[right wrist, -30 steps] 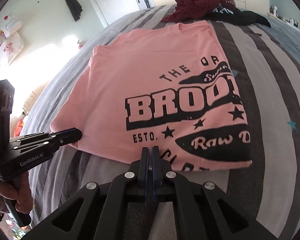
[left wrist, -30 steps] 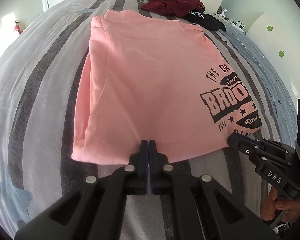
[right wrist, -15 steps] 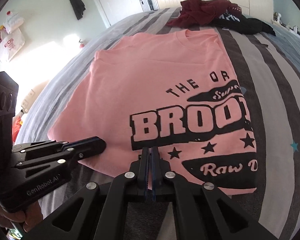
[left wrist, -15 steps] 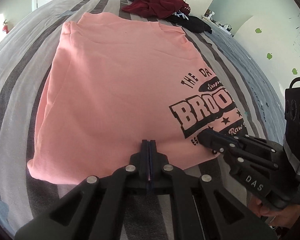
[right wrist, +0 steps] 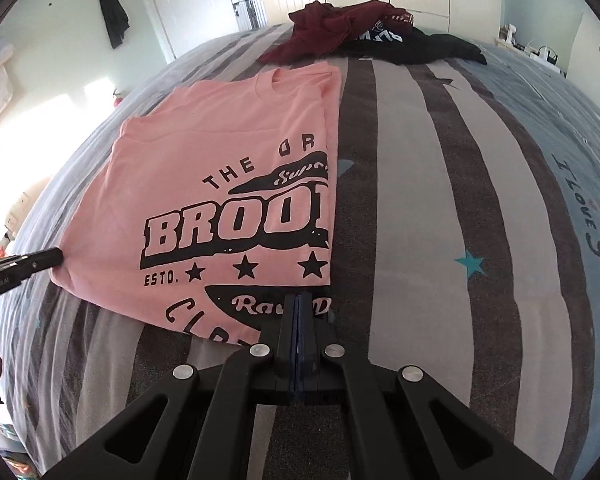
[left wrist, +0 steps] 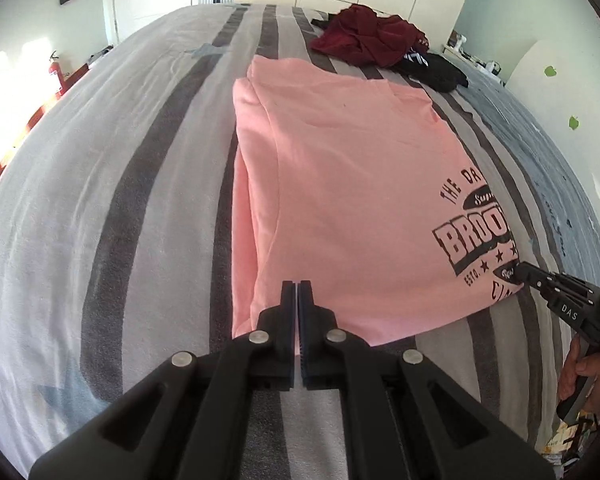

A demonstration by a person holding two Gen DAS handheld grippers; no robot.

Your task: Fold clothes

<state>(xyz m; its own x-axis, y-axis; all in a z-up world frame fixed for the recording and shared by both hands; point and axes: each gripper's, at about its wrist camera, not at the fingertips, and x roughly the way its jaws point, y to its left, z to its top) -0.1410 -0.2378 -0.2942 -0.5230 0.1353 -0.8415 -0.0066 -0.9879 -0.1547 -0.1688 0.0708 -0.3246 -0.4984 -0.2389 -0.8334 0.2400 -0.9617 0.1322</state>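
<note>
A pink T-shirt with a black "BROOKLYN" print lies flat on the striped bed, folded lengthwise, its hem toward me. My left gripper is shut, its tips over the shirt's near left corner; the right wrist view shows it touching that edge. My right gripper is shut over the near right corner of the shirt; the left wrist view shows it at the printed edge. No cloth shows between either pair of jaws.
A maroon garment and a black one lie heaped at the bed's far end. Bare bedding stretches right of the shirt. A person's hand grips the right handle. A dark garment hangs on the wall.
Both grippers have slid apart along the hem from the middle, the left toward the left corner and the right toward the right corner. Both stayed shut. The shirt lies as before.
</note>
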